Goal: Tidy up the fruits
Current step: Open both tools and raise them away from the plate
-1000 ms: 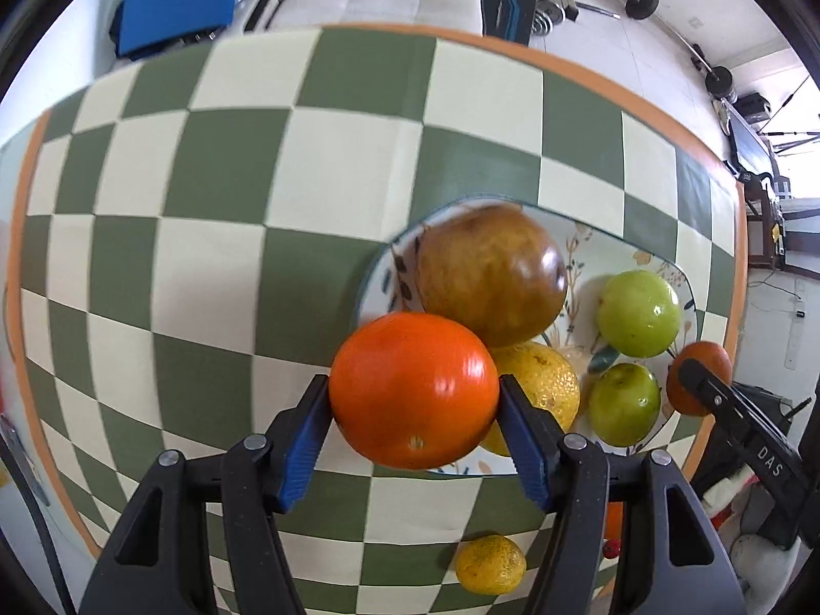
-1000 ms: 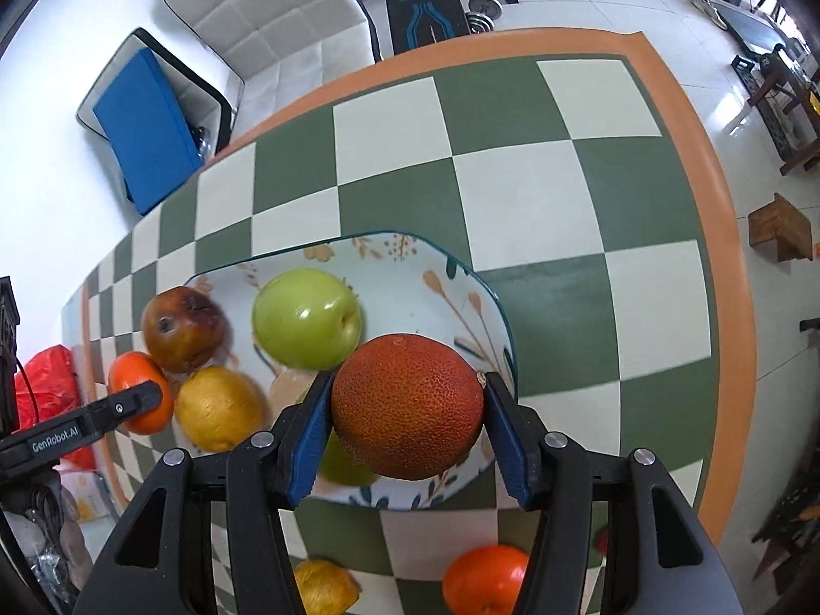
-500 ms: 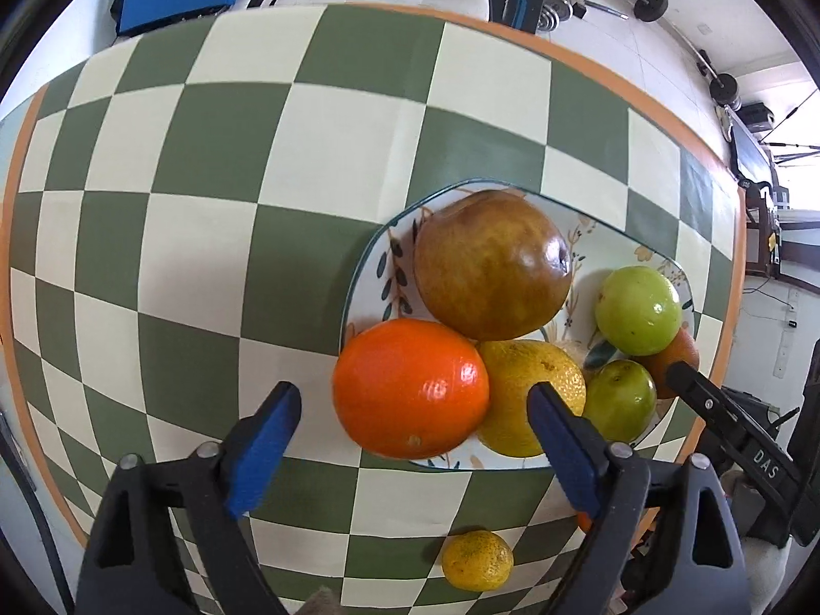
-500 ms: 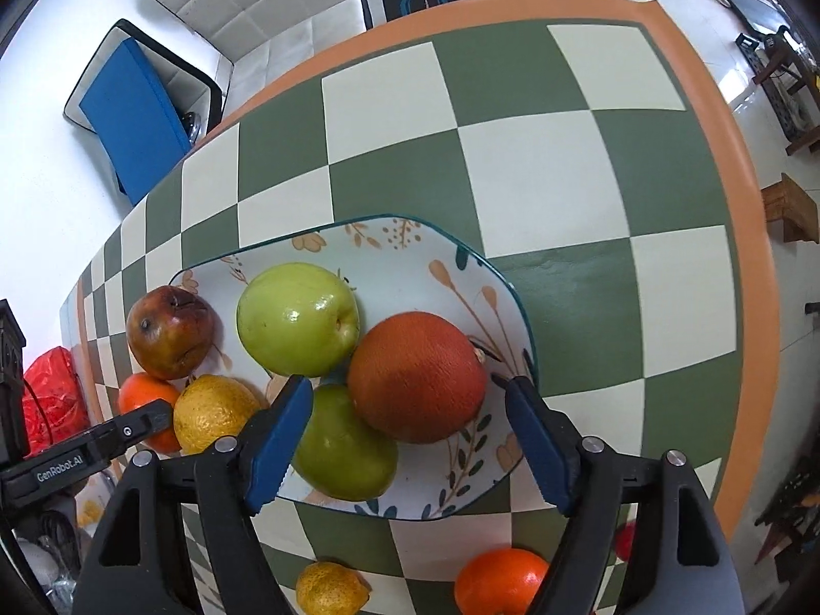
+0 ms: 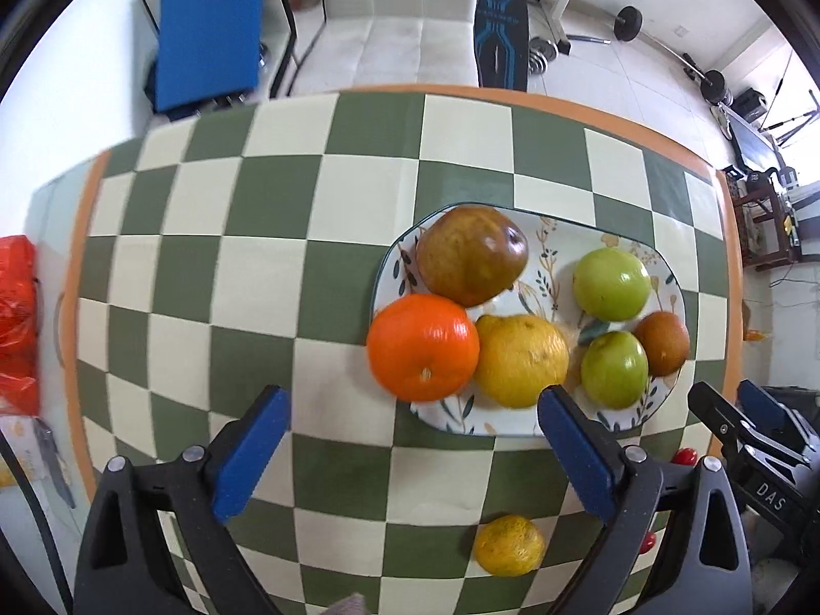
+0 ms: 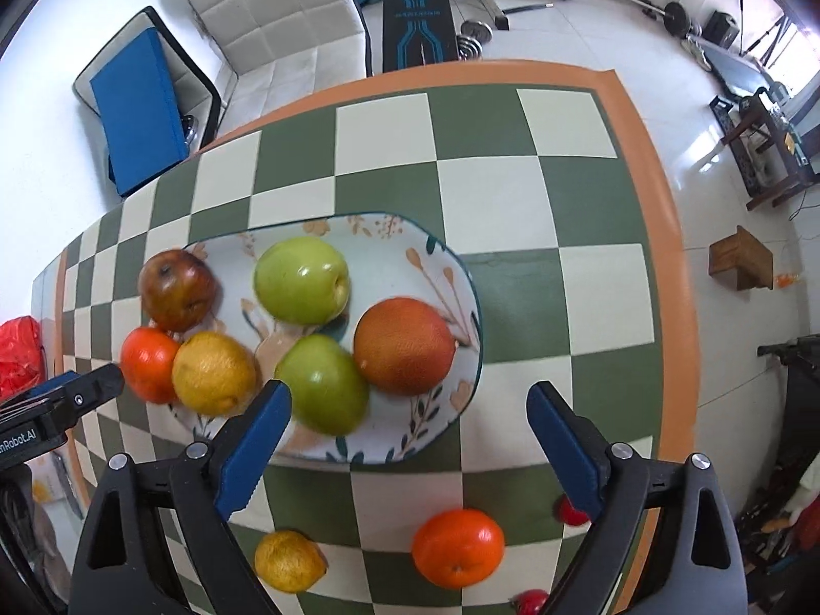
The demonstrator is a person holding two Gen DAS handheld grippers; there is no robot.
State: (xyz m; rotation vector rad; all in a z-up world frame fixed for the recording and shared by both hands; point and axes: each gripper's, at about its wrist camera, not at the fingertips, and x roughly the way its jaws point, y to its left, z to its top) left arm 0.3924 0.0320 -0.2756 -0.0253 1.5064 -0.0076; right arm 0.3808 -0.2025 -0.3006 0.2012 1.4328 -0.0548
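Left wrist view
Change: bright orange (image 5: 423, 347), clamped between the blue pads a second ago, now free at the near-left edge of the patterned plate (image 5: 605, 236), partly over the rim; view pulled back since then.
Meaning: one fruit delivered, this placement judged done.
Left gripper (image 5: 415, 453): jaws wide apart and opening further, nothing between them, nothing touched.
Ahead of the jaws: bright orange just beyond the gap, touching the yellow citrus (image 5: 521, 360) beside it; brown apple (image 5: 471, 255) farther out.
Beyond the right pad: two green apples (image 5: 611, 284) and a small russet orange (image 5: 662, 343) on the plate.
Below the right pad: small yellow citrus (image 5: 508, 545) on the checkered tablecloth (image 5: 215, 277), off the plate.

Right wrist view
Change: russet orange (image 6: 405, 353), gripped a second ago, now resting on the plate (image 6: 369, 456) near its right rim.
Meaning: second fruit delivered together with the first.
Right gripper (image 6: 410, 433): jaws spread wide and opening, empty, clear of every fruit.
Ahead of the jaws: russet orange just beyond the gap, touching a green apple (image 6: 323, 384) near the left pad.
Behind the jaws: loose orange (image 6: 457, 547) and lemon-like citrus (image 6: 288, 560) on the cloth, plus small red fruit (image 6: 570, 511) by the right finger.
Outlook: loose pieces probably next for the plate.
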